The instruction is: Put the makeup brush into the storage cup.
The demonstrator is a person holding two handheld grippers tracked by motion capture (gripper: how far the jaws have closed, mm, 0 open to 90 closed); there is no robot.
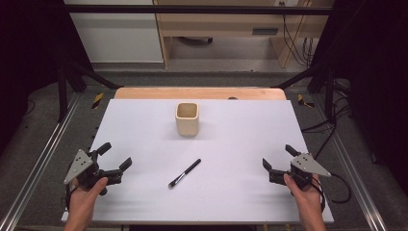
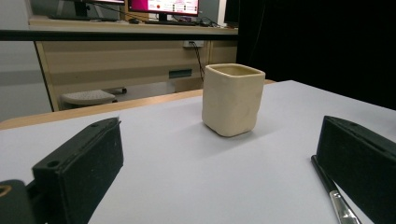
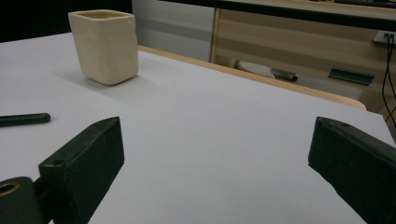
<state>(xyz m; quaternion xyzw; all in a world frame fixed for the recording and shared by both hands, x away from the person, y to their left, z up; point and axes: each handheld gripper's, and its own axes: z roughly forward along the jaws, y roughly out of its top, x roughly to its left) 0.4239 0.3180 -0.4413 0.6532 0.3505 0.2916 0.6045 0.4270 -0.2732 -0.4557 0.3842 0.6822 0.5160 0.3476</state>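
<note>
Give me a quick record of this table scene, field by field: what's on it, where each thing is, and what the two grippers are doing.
surface: white table
cup: cream square cup, upright, far middle of the table, nothing visible inside
brush: black-handled makeup brush, lying flat near the middle, bristles toward the person
cup and brush: apart, not touching
left gripper: open, holds nothing, near the left edge
right gripper: open, holds nothing, near the right edge
</note>
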